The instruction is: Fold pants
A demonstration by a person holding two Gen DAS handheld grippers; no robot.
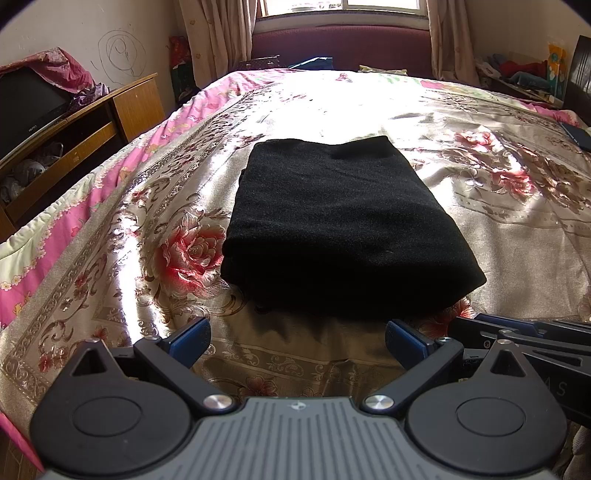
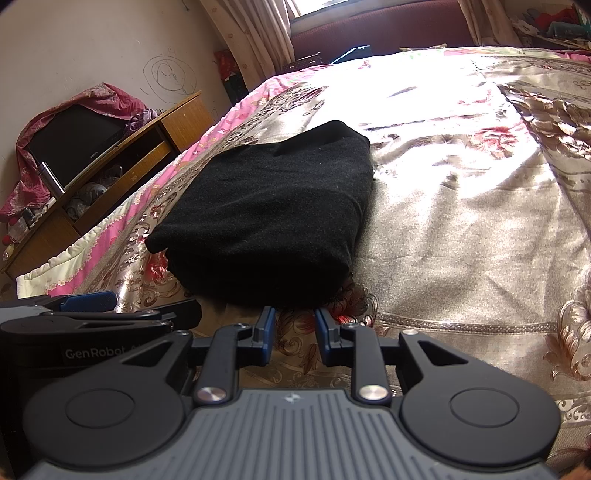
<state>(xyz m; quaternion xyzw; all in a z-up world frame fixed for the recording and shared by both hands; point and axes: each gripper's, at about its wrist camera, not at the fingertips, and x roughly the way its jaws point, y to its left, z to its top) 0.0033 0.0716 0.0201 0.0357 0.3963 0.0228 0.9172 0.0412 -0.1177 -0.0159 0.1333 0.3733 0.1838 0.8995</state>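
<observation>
The black, soft, folded pants [image 1: 340,221] are seen lying as a thick rectangular bundle on the shiny floral satin bedspread [image 1: 498,236], roughly at the middle of the bed's near half. The bundle's long axis is run from the near bed edge away toward the curtained window [image 1: 343,7], with one short end turned to the grippers and the other to the window. In the right wrist view the same bundle [image 2: 273,218] is seen slanting up and to the right, its rounded folded edge on the near side.

The left gripper [image 1: 297,338] is held just short of the pants' near end, its blue-padded jaws spread wide with only bedspread between them; nothing is gripped. The right gripper [image 2: 294,334] is placed beside it, close to the near right corner of the pants, its jaws drawn to a narrow gap, and nothing is clamped there either. Neither gripper is seen touching the cloth.

Left of the pants, beyond the bed's pink quilted border, a low wooden cabinet [image 1: 92,122] with a dark television [image 1: 26,107] is seen.
</observation>
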